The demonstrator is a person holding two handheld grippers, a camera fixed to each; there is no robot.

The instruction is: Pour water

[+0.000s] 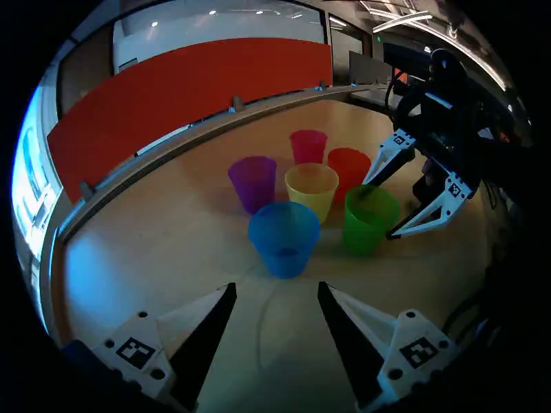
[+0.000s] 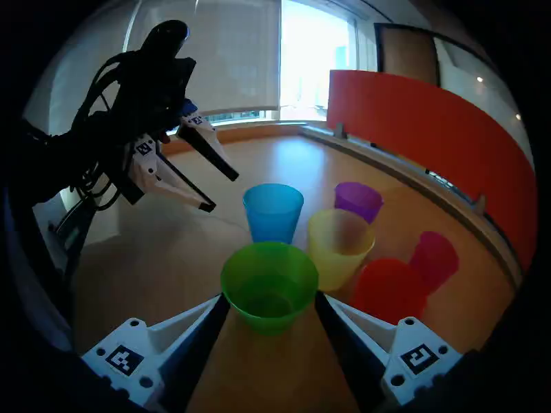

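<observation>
Six plastic cups are grouped on a wooden tabletop (image 1: 158,234), which is bordered on its far side by a red partition panel (image 1: 186,89).

In the left gripper view, the left gripper (image 1: 276,288) is seen with its fingers spread wide apart over bare table. Nothing is held or touched by them. The blue cup (image 1: 284,237) stands upright just ahead of the fingertips, clear of both. Behind it the yellow cup (image 1: 312,187) is set, with the purple cup (image 1: 253,182) to one side, and the pink cup (image 1: 308,145) and red cup (image 1: 349,171) farther back. In the right gripper view the same gripper (image 2: 226,192) is seen raised above the table beyond the blue cup (image 2: 273,212), with its fingers parted and empty.

The right gripper (image 2: 271,297) is likewise opened wide, and the green cup (image 2: 268,283) is framed between its two fingers. The cup is upright on the table, at the near edge of the group. Its rim appears to meet both fingertips, but whether the fingers actually press on the wall cannot be settled from this angle. From the left gripper view, the right gripper (image 1: 377,210) is seen reaching in from the side, with one finger passed behind the green cup (image 1: 370,219) and the other in front of it.
</observation>
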